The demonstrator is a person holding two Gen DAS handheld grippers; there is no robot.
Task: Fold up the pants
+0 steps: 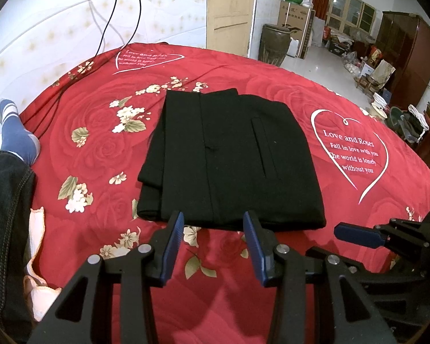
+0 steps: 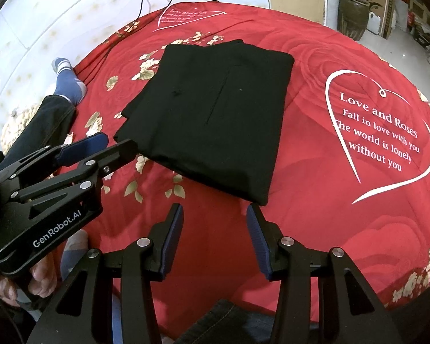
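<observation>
The black pants (image 1: 229, 160) lie folded into a flat rectangle on the red bedspread (image 1: 100, 149); they also show in the right wrist view (image 2: 215, 114). My left gripper (image 1: 213, 223) is open and empty, its fingertips just short of the pants' near edge. My right gripper (image 2: 215, 215) is open and empty, just off the pants' near right corner. In the left wrist view the right gripper (image 1: 358, 233) enters from the right. In the right wrist view the left gripper (image 2: 106, 146) sits at the left, by the pants' near left edge.
The person's leg in dark jeans and a blue sock (image 1: 14, 134) rests on the bed at the left. Black cables (image 1: 111, 23) hang at the back. A pale cloth (image 1: 37, 258) lies at the left edge. A room with a brown jar (image 1: 275, 44) and furniture lies beyond.
</observation>
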